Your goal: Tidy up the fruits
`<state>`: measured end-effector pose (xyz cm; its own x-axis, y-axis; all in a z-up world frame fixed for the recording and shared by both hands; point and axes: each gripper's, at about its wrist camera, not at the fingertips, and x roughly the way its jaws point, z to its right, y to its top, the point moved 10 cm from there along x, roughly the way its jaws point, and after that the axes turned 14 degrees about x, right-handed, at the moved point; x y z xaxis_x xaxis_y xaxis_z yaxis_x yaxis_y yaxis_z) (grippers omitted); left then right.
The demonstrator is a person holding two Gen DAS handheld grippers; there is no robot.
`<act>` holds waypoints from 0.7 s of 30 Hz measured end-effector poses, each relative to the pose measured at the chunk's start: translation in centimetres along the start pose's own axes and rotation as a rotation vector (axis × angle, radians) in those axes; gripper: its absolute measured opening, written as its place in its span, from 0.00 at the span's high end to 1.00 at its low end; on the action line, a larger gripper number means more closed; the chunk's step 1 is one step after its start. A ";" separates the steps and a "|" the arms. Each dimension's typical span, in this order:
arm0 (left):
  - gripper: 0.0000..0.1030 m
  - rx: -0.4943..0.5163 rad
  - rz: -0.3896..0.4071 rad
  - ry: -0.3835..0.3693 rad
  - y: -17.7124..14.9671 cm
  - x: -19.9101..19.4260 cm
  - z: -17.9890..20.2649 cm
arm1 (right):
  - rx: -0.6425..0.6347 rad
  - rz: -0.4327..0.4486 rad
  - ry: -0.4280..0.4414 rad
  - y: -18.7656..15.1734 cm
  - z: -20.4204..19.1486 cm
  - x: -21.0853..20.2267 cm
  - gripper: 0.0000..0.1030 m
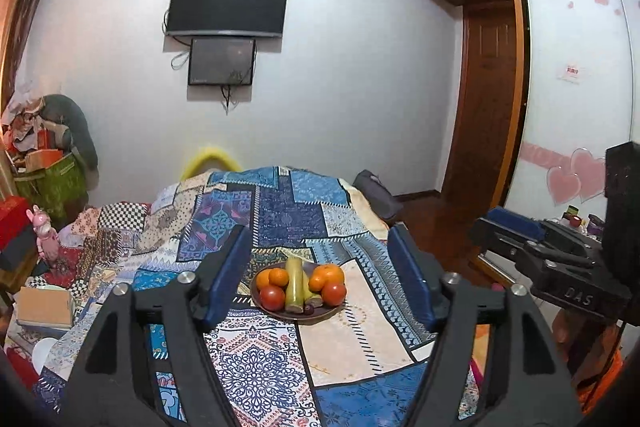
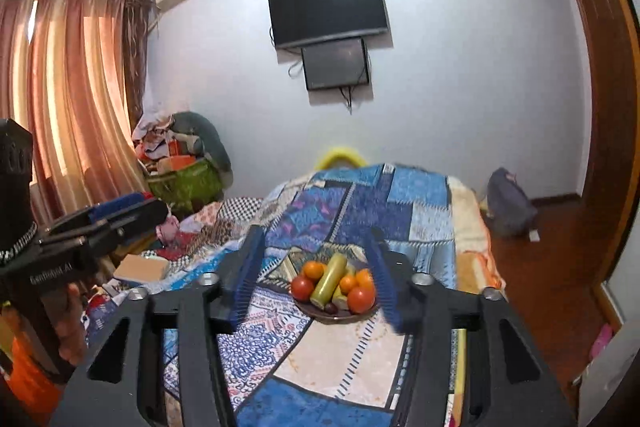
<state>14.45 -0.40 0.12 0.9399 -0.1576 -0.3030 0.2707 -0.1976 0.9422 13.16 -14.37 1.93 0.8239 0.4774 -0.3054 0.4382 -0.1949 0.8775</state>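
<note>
Left wrist: left gripper (image 1: 316, 275) spread wide, empty, short of the plate (image 1: 280, 311) on the bed (image 1: 360, 327); fruits (image 1: 298, 285) all piled on it. Right wrist: right gripper (image 2: 316, 281) wide, empty. Fits done or unsorted.

left hand-held gripper (image 1: 320, 275): jaws wide, empty | right hand-held gripper (image 2: 316, 275): jaws wide, empty

Each handheld gripper is a black plastic frame with triangular cut-outs and round silver screw heads at its finger pivots. The left gripper (image 1: 320, 275) carries smooth blue pads on its fingers (image 1: 228, 275); the right gripper (image 2: 316, 275) has blue ribbed, comb-like pads (image 2: 246, 279). Beside the left gripper's frame, the right gripper's body shows embossed letters "DAS". An orange sleeve (image 1: 596, 363) shows below it.
</note>
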 end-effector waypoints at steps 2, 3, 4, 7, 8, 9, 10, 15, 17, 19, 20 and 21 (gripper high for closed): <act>0.14 -0.007 0.022 0.011 0.2 -1.0 0.1 | -0.006 0.015 -0.005 0.2 -0.2 -0.4 0.39; 0.11 -0.009 0.033 0.021 0.3 -1.4 0.1 | -0.015 0.033 -0.013 0.3 -0.6 -1.0 0.34; 0.08 -0.010 0.043 0.034 0.3 -1.9 0.0 | -0.016 0.040 -0.018 0.4 -0.6 -1.0 0.29; 0.03 0.000 0.059 0.048 0.5 -2.7 0.2 | -0.023 0.069 -0.033 0.5 -0.9 -1.5 0.19; 0.02 0.001 0.062 0.050 0.5 -2.9 0.2 | -0.023 0.069 -0.033 0.5 -0.9 -1.5 0.18; 0.01 0.003 0.063 0.053 0.5 -3.0 0.2 | -0.031 0.084 -0.043 0.6 -1.0 -1.5 0.16; 0.01 0.007 0.064 0.057 0.5 -3.1 0.2 | -0.031 0.084 -0.043 0.6 -1.0 -1.5 0.14; 0.00 0.021 0.070 0.069 0.5 -4.0 0.6 | -0.042 0.114 -0.066 0.8 -1.2 -1.9 0.03; 0.00 0.025 0.070 0.074 0.5 -4.1 0.7 | -0.047 0.131 -0.075 0.9 -1.3 -2.3 0.01; 0.00 0.027 0.070 0.076 0.6 -4.3 0.8 | -0.048 0.134 -0.078 1.0 -1.3 -2.4 0.00; 0.00 0.028 0.071 0.077 0.6 -4.3 0.8 | -0.049 0.136 -0.079 1.0 -1.4 -2.4 0.00; 0.00 0.029 0.072 0.078 0.6 -4.3 0.9 | -0.050 0.136 -0.079 1.0 -1.4 -2.6 0.00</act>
<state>10.40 -0.68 1.86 0.9703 -0.0967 -0.2217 0.1968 -0.2169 0.9561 10.95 -14.58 4.07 0.9010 0.3804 -0.2085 0.3037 -0.2099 0.9294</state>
